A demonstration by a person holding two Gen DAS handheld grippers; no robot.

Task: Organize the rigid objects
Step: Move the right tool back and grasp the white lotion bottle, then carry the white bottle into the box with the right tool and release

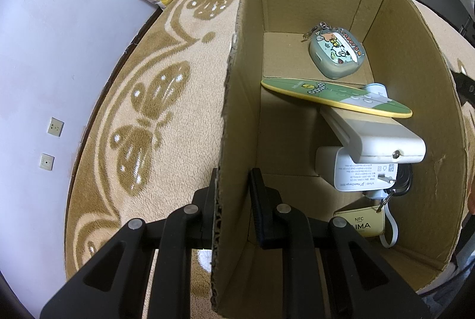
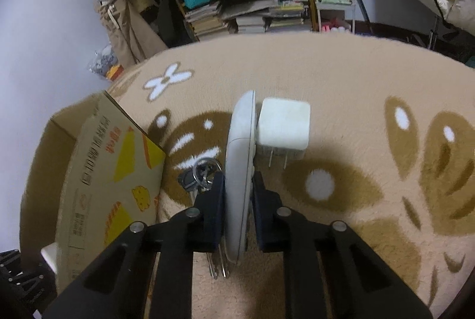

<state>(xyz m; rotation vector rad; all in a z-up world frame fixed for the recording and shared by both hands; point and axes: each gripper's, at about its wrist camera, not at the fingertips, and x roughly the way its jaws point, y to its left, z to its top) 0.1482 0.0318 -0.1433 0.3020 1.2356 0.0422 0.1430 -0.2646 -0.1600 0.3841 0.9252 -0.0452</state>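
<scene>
Between right tongs (image 2: 237,194), slim white remote (image 2: 240,170), edge-on.

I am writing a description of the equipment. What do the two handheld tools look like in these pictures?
Both the left tool and the right tool look the same: matte black, with two flat, thick fingers on angular arms with triangular cut-outs, joined by round silver pins. No cables, markings or sleeves are visible.

Tag (image 1: 360,222): "NFC"; charger (image 1: 356,170): "vivo", prob.
</scene>
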